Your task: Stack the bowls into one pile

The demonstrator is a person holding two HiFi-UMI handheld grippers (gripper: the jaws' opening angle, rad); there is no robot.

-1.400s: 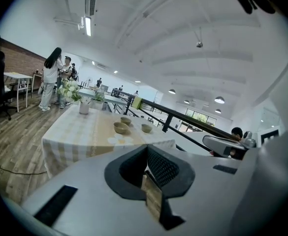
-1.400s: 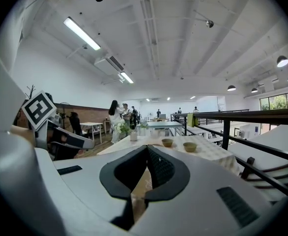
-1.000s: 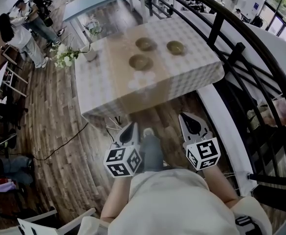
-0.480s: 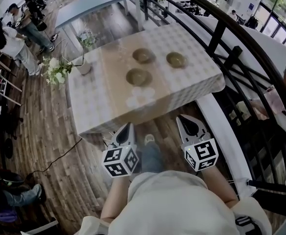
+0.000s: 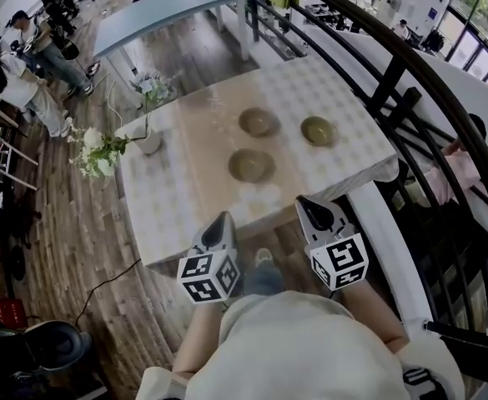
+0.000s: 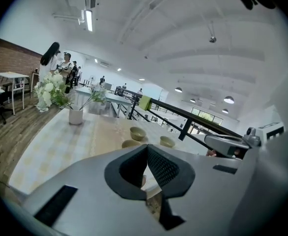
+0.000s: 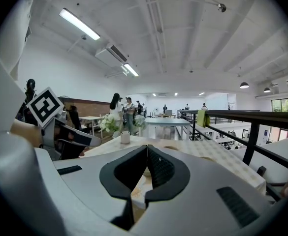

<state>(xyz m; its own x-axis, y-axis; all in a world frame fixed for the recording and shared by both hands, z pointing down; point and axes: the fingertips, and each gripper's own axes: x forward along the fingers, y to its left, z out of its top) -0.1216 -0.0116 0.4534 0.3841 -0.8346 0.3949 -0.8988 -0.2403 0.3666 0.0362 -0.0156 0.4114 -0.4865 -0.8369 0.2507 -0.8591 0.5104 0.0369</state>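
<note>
Three bowls (image 5: 251,165) are set apart, unstacked, on the table (image 5: 168,198). The left claw (image 5: 221,223) and right claw (image 5: 310,209) are held before its near edge, each closed together on nothing.

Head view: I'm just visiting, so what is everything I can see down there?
bowls: three, olive-brown, apart on the table, unstacked
table: one, pale checked cloth with beige runner, ahead of the person
vase: one, white, with white flowers, table's left edge
railing: one, black, right of the table
far table: one, blue-grey, beyond
people: a few, far left
left hand-held gripper: one, grey, jaws together, empty
right hand-held gripper: one, grey, jaws together, empty
</note>
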